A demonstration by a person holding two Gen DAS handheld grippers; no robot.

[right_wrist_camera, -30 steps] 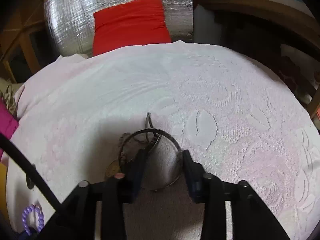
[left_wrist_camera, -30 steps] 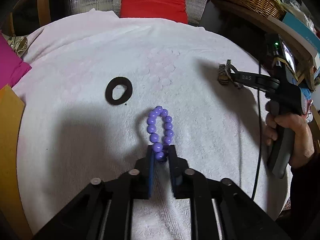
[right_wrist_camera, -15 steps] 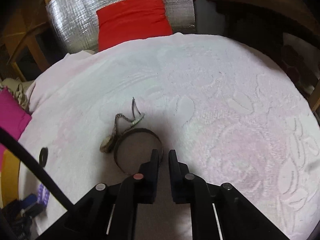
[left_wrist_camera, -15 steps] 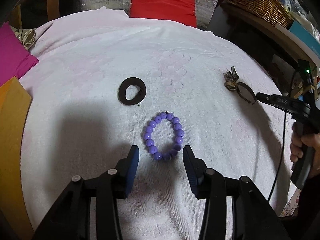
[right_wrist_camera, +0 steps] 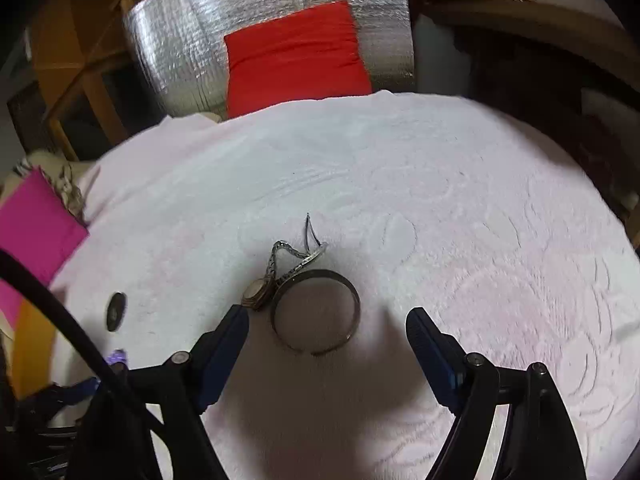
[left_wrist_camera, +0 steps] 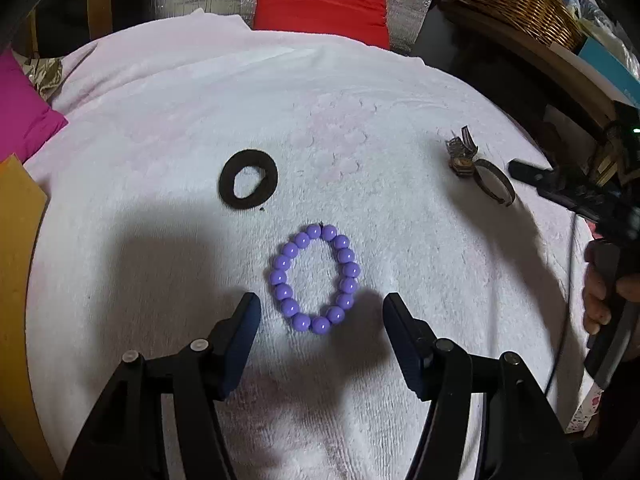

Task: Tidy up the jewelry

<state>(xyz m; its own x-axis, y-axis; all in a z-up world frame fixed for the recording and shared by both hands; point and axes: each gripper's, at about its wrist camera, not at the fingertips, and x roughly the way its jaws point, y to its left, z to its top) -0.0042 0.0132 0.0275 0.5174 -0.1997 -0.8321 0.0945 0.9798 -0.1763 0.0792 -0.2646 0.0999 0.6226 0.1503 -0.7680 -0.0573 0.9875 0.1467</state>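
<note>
A purple bead bracelet [left_wrist_camera: 316,278] lies flat on the white towel [left_wrist_camera: 160,120]. My left gripper [left_wrist_camera: 321,305] is just short of it, jaws opening, and the pads touch nothing. A black hair tie [left_wrist_camera: 248,179] lies to the upper left. In the right wrist view a dark metal bangle [right_wrist_camera: 316,311] rests beside a small wristwatch [right_wrist_camera: 262,289] with a metal band. My right gripper [right_wrist_camera: 327,318] has its jaws opening on either side of the bangle, clear of it. The bangle [left_wrist_camera: 494,181] and watch [left_wrist_camera: 461,156] also show at the right of the left wrist view.
A red cushion [left_wrist_camera: 322,2] and silver foil sheet [right_wrist_camera: 260,20] stand behind the table. A magenta cloth [left_wrist_camera: 24,108] and an orange board [left_wrist_camera: 16,280] lie at the left. A wicker basket [left_wrist_camera: 516,0] sits on a shelf at the back right. A hand [left_wrist_camera: 600,292] holds the right tool.
My left gripper let go of the purple bracelet and drew back; the bracelet now lies round on the towel. My right gripper shut on the bangle's rim, then opened wide and released it.
</note>
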